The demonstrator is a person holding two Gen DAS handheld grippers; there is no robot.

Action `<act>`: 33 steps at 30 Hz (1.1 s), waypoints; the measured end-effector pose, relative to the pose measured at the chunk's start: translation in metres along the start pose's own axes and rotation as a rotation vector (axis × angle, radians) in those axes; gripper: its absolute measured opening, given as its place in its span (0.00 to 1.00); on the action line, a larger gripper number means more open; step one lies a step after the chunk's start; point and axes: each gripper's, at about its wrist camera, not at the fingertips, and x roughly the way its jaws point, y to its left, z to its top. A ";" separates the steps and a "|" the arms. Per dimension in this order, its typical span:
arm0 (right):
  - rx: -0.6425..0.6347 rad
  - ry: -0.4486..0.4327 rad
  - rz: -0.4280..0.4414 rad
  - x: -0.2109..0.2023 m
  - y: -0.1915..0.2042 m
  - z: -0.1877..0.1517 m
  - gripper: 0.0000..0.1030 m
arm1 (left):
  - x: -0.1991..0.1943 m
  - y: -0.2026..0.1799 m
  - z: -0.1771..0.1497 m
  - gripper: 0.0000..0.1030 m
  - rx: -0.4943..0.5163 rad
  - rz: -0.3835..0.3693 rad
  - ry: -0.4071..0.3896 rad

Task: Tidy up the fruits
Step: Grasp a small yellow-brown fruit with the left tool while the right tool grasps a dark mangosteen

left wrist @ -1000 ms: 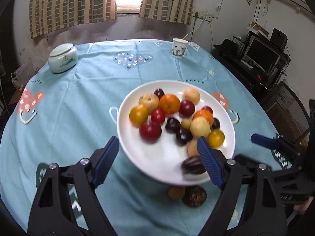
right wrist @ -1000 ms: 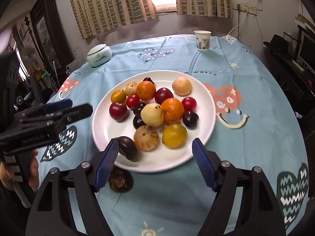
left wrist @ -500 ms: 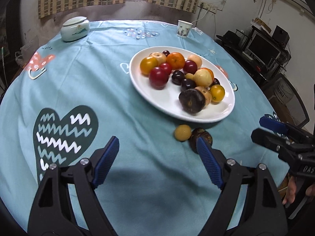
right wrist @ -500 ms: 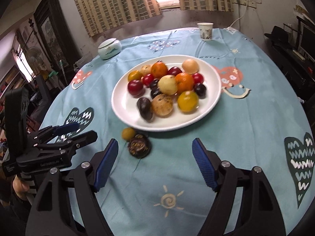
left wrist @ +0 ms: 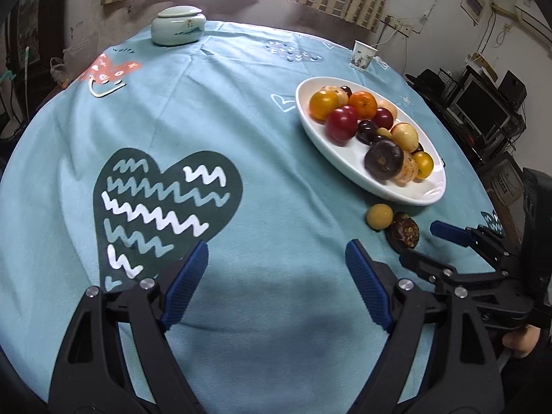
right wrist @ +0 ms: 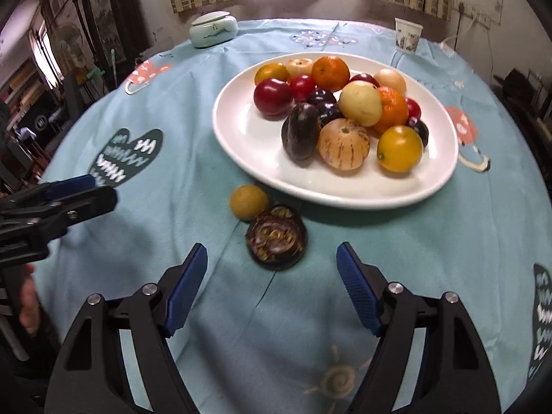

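A white plate (right wrist: 248, 138) (left wrist: 348, 162) holds several fruits: oranges, red and dark plums, a pale pear, a striped melon. Two fruits lie on the cloth just in front of the plate: a small yellow fruit (right wrist: 249, 203) (left wrist: 379, 216) and a dark purple mangosteen (right wrist: 276, 238) (left wrist: 402, 231). My right gripper (right wrist: 272, 289) is open and empty, just short of the mangosteen. My left gripper (left wrist: 277, 286) is open and empty, over bare cloth left of the two loose fruits. Each gripper shows in the other's view, the right one (left wrist: 448, 238) and the left one (right wrist: 74, 189).
A round table with a light blue patterned cloth (left wrist: 207, 110). A pale green lidded jar (left wrist: 178, 29) (right wrist: 214, 29) and a paper cup (left wrist: 362, 55) (right wrist: 408, 35) stand at the far side. Electronics and shelves stand to the right beyond the table edge.
Both grippers have pulled back from over the plate toward the near table edge. The left view has swung left; the right now faces the two loose fruits. Both stayed open.
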 end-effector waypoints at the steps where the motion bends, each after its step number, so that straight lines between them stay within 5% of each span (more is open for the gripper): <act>1: -0.003 -0.005 -0.004 0.003 0.000 0.001 0.74 | 0.000 0.001 0.000 0.81 -0.004 -0.002 0.002; 5: -0.018 0.019 -0.003 0.023 0.001 0.006 0.40 | 0.004 -0.005 0.001 0.81 0.005 -0.017 0.015; 20: 0.219 -0.047 0.041 -0.046 -0.077 -0.044 0.40 | 0.070 -0.105 0.005 0.80 0.213 -0.060 0.127; 24: 0.269 -0.058 0.048 -0.053 -0.095 -0.054 0.40 | 0.080 -0.111 0.009 0.69 0.230 -0.031 0.098; 30: 0.289 -0.068 0.076 -0.056 -0.101 -0.057 0.40 | 0.085 -0.114 0.014 0.27 0.241 -0.055 0.081; 33: 0.285 -0.069 0.090 -0.059 -0.097 -0.057 0.40 | 0.079 -0.116 0.008 0.27 0.254 -0.049 0.078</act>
